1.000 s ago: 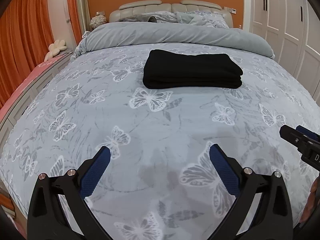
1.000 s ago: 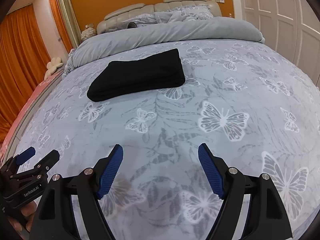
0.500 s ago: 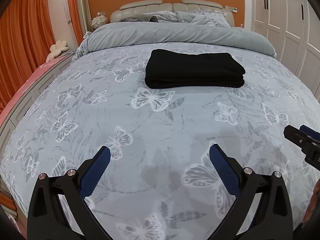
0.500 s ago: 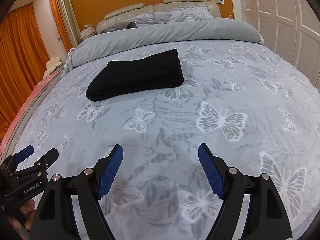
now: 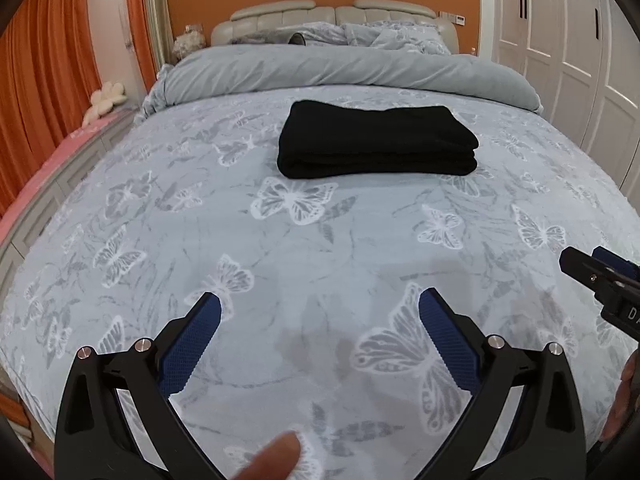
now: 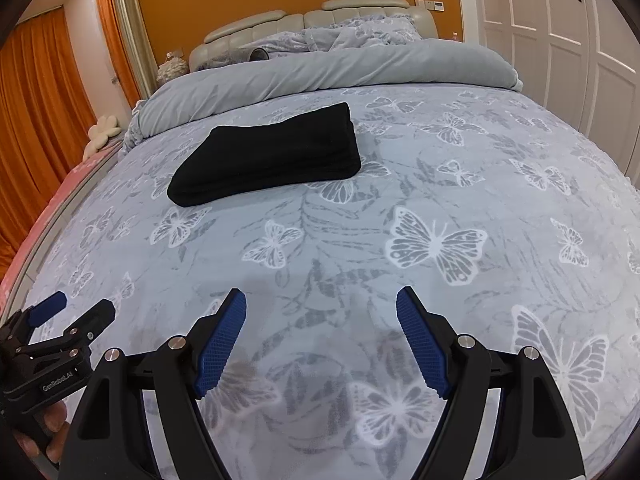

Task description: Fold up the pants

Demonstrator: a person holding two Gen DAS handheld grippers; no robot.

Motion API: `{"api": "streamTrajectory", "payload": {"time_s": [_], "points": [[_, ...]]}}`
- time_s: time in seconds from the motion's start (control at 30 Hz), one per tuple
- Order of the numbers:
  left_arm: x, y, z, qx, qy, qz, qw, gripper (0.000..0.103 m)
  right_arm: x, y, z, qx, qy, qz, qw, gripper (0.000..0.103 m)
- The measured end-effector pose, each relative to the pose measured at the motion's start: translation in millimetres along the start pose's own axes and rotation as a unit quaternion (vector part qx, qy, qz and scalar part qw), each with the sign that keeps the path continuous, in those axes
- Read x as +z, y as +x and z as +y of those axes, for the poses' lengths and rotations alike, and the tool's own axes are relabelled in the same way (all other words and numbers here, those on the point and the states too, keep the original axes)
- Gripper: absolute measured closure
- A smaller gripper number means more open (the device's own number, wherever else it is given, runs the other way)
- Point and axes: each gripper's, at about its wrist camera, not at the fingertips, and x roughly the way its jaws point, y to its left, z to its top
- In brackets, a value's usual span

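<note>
Lying flat, black pants (image 5: 378, 142), seemingly knit, form a thick rectangle; both grippers' jaws gape empty.

Folded black pants (image 5: 378, 142) on bed (image 5: 280, 248)

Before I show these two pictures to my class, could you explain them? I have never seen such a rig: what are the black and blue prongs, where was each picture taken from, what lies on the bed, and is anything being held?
There is no robot here. A person holds a two-finger gripper in each hand, and a wide-angle camera on each one looks forward along its fingers. One picture comes from the left gripper, the other from the right gripper. The blue pads are the gripping surfaces. Each camera also catches the other gripper at its edge.

On the bed, which has a butterfly-print cover, lie the black pants, already folded into a neat stack. Behind them lies a rolled-back grey duvet.

Both grippers stand open and hold nothing, well short of the pants.
</note>
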Motion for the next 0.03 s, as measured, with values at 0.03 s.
{"api": "streamTrajectory", "payload": {"time_s": [0.03], "points": [[-0.1,-0.8,-1.0,0.003,0.003,-0.003,1.0,0.006,0.1,0.4,0.2,0.001,0.0,0.001,1.0,0.027]]}}
